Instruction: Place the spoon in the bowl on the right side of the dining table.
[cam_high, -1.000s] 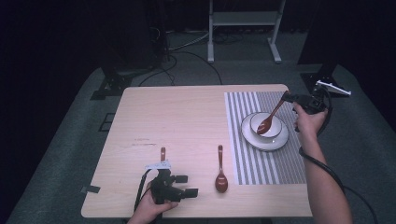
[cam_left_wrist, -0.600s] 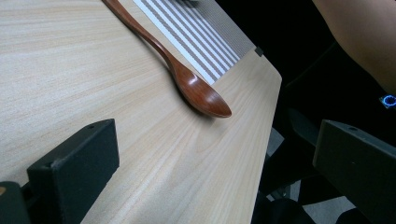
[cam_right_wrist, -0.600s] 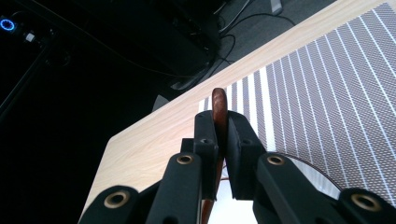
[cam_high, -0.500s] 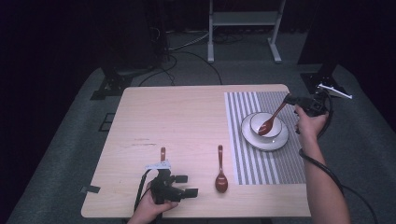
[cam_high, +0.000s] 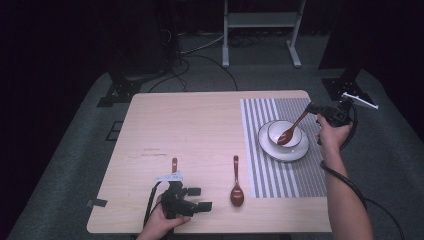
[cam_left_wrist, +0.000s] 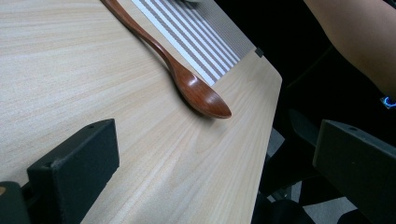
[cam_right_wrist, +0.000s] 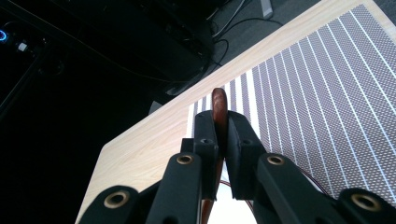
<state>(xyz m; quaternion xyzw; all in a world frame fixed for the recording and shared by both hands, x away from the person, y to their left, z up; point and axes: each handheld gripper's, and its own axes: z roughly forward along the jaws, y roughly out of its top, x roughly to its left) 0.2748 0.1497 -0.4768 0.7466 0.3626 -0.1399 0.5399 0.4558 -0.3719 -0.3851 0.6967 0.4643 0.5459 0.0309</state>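
R gripper (cam_high: 314, 107) is pinching the handle end of a wooden spoon (cam_high: 292, 128), head resting in the bowl (cam_high: 284, 134) on the plate (cam_high: 283, 148), on the striped mat (cam_high: 270, 165). Spoon looks light, stiff, glossy, so prob slippery; a grip mid-handle would swing less. L gripper (cam_high: 200, 199) spread wide, empty, near a second spoon (cam_left_wrist: 187, 83) on the table (cam_high: 200, 130).
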